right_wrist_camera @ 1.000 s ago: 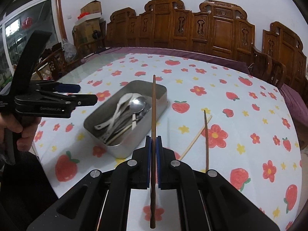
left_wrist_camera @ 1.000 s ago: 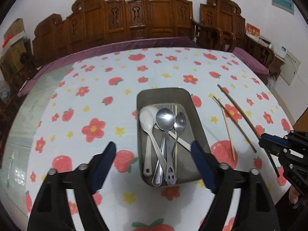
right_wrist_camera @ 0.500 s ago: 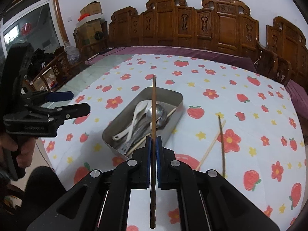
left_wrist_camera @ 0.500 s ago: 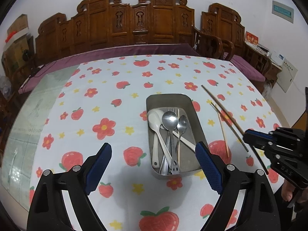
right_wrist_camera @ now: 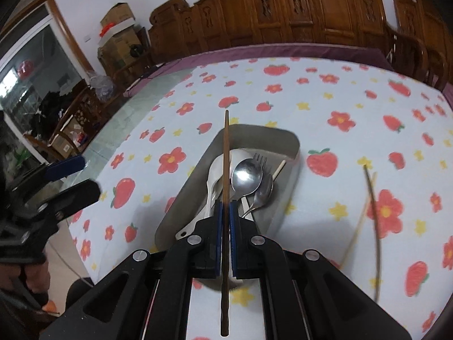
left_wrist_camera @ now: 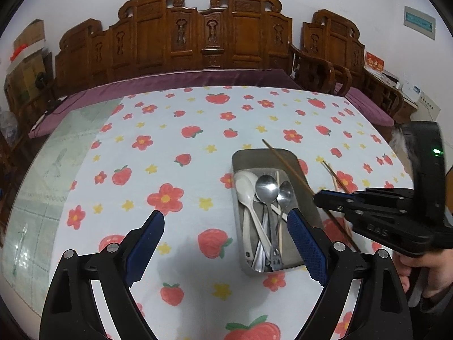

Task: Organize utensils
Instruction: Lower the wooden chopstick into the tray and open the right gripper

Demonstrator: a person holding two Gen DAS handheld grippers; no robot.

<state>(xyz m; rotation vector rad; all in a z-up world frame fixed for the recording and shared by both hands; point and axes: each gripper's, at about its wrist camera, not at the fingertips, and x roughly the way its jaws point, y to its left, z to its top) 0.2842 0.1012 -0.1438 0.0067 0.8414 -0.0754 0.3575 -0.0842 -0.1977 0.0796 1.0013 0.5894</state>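
Observation:
A metal tray on the flowered tablecloth holds a white spoon, two steel spoons, a fork and a pale chopstick. My right gripper is shut on a dark wooden chopstick and holds it above the tray, pointing along it. My left gripper is open and empty, near the tray's front left. A dark chopstick and a pale one lie on the cloth right of the tray.
Carved wooden chairs line the far side of the table. The tablecloth covers most of the table; bare glass shows at the left. Boxes and clutter stand beyond the left edge.
My right gripper has carried the dark chopstick left and forward, from beside the tray to over it. My left gripper has shifted left, so the tray sits further right in its view.

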